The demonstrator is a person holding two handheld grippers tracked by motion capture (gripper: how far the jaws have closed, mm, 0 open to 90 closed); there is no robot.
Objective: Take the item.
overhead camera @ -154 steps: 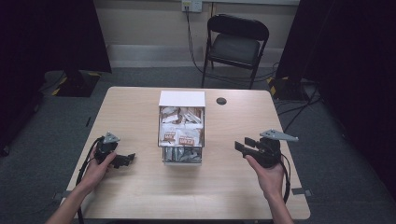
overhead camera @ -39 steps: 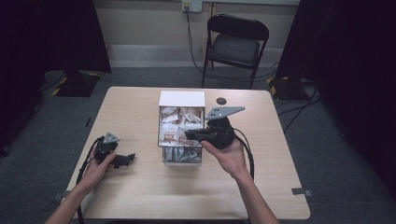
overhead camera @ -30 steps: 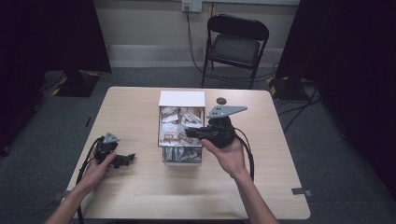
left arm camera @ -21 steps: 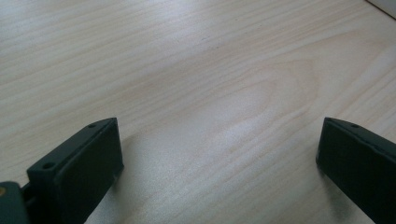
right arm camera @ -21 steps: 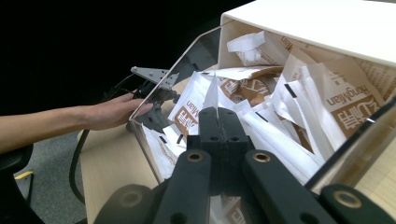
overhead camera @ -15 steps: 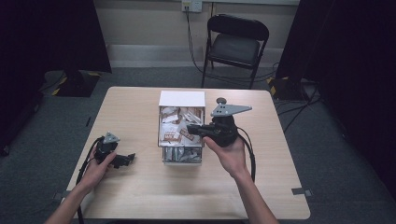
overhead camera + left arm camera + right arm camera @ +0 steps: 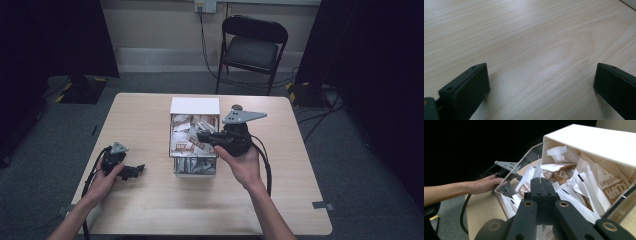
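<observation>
- Right gripper [image 7: 204, 136], out at the table's edge five seconds back, now over the clear box [image 7: 195, 171] of sachets.
- Jaws pinched tight on one white sachet [image 7: 537, 170], its top edge poking up straight past the fingertips.
- Grip unchanged across the last second, hand steady: pick likely secured, lift-out judged next.
- Remaining sachets [image 7: 584, 182] heaped just ahead of and below the jaws, inside the box.
- Left gripper [image 7: 134, 172] resting on the table [image 7: 529, 37], jaws spread wide, nothing between, well clear of the box.
</observation>
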